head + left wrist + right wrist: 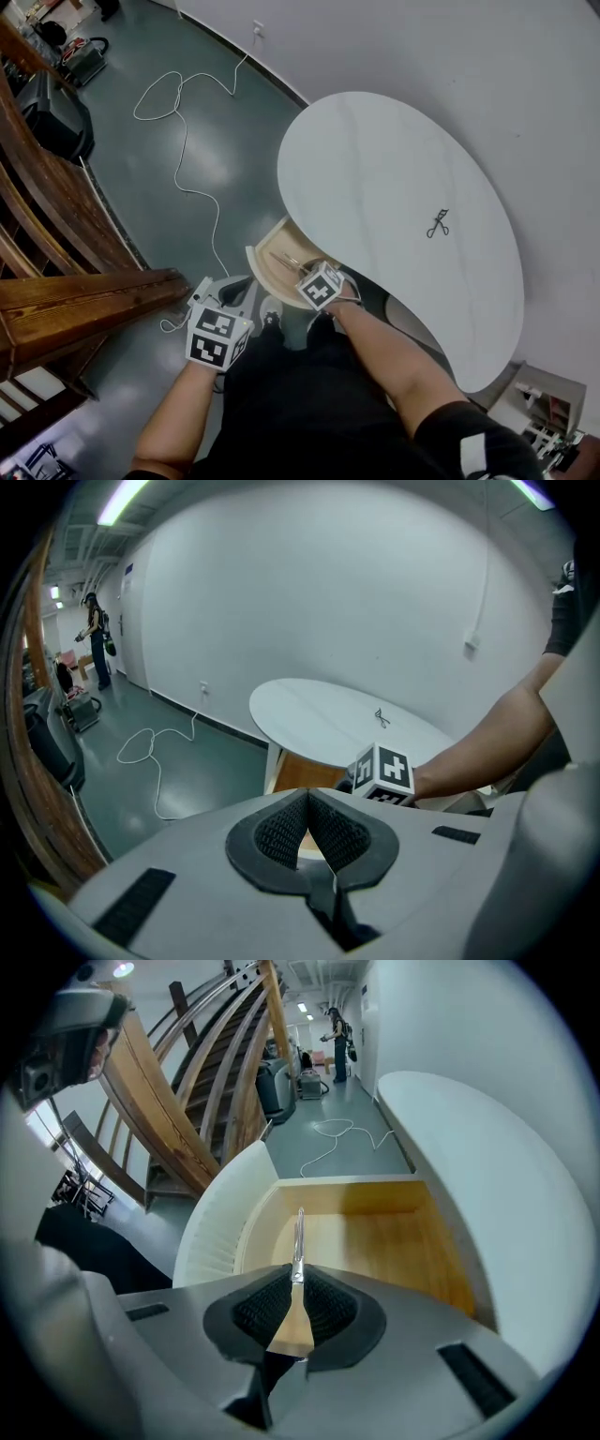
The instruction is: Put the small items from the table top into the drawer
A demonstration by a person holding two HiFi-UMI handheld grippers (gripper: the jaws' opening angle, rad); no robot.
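A white kidney-shaped table point(375, 159) has its wooden drawer point(279, 255) pulled out at the near edge. My right gripper point(309, 277) hangs over the drawer, shut on a slim metal tool with a tan handle point(297, 1269); its tip points into the bare wooden drawer bottom point(384, 1241). A small dark eyelash curler point(438, 223) lies on the table top, also seen as the curler point(382, 718) in the left gripper view. My left gripper point(214, 323) hovers over the floor left of the drawer, its pads point(281, 834) pressed together with nothing between them.
A white cable point(178, 141) loops across the green floor left of the table. A wooden staircase point(66, 244) stands at the left. A white wall point(469, 56) runs behind the table. A person point(97, 639) stands far down the room.
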